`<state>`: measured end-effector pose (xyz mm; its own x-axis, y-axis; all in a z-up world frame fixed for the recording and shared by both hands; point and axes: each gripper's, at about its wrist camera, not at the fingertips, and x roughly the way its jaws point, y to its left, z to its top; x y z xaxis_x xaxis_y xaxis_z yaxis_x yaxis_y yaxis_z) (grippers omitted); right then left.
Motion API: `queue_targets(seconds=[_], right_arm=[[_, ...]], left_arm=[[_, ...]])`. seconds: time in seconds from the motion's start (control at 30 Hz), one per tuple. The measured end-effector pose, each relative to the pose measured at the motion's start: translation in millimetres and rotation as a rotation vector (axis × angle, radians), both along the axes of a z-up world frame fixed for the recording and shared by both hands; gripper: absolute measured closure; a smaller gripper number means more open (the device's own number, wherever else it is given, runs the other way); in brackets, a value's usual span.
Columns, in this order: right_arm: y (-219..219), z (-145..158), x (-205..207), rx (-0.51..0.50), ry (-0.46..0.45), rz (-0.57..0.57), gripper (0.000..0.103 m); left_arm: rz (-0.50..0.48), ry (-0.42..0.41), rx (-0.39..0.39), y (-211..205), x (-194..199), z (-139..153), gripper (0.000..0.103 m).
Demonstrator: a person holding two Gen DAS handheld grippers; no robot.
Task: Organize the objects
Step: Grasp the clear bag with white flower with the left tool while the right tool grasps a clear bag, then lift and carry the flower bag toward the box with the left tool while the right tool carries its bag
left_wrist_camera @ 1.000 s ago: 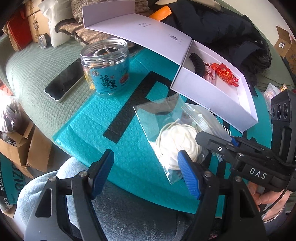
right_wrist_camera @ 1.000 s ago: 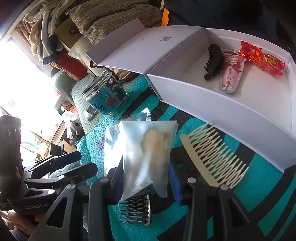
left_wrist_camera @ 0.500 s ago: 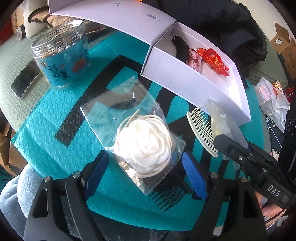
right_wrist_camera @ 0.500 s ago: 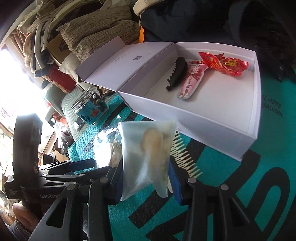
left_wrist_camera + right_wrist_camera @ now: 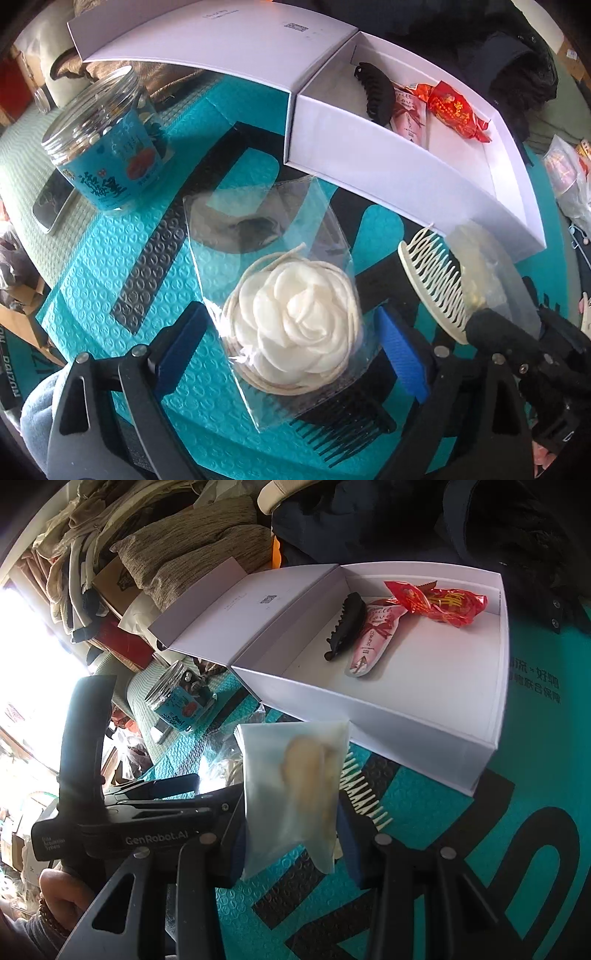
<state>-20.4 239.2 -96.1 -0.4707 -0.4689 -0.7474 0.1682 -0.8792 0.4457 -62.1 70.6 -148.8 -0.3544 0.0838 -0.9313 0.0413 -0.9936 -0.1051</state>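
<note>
Nearest the left-hand camera, the left gripper (image 5: pixel 291 350) hangs over the bagged white flower (image 5: pixel 295 325), its jaws opening and standing to either side of the bag; the blue pads do not seem to press on it, and the bag lies flat on the teal mat (image 5: pixel 110 266). A black comb (image 5: pixel 347 424) pokes out from under the bag's near edge. Just to the right lies a cream comb (image 5: pixel 436 284), and over it the right gripper (image 5: pixel 293 834) pinches a frosted pouch (image 5: pixel 295 794) with something pale inside, holding it clear of the mat. Farther off sits the open white box (image 5: pixel 413 177), its lid folded back to the left; a black hair claw (image 5: pixel 376 92), a pink packet (image 5: pixel 408 118) and a red wrapper (image 5: pixel 454 110) already lie along its far side. Left of the box stands a clear jar (image 5: pixel 107 147) with a blue label, and a phone (image 5: pixel 51 206) beside it.

The step in hand looks like gathering the loose items into the box. Next, I judge, the left jaws need to settle lower and close gently on the flower bag, which is soft and slippery, while the right carries its pouch over the near wall of the box.
</note>
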Motion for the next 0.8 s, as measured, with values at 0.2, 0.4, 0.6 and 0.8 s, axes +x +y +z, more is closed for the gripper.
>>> queue_targets(seconds=[0.2,0.4,0.6,0.8], right_arm=[[2.6,-1.8,2.2,-0.001,0.003,-0.012,0.06],[-2.4,2.4,4.8,0.004,0.025,0.002,0.061],[-8.0,3.3,8.3,0.009,0.029,0.013,0.061],[-13.6,11.5,12.8,0.016,0.049,0.025,0.06]], left_arm=[[-0.005,0.056,0.023,-6.8,1.0,7.4,0.05],[-0.004,0.071,0.067,-19.5,5.7,12.6,0.054],[-0.006,0.108,0.062,-29.3,23.1,27.0,0.054],[-0.018,0.134,0.055,-37.0,38.2,42.2,0.054]])
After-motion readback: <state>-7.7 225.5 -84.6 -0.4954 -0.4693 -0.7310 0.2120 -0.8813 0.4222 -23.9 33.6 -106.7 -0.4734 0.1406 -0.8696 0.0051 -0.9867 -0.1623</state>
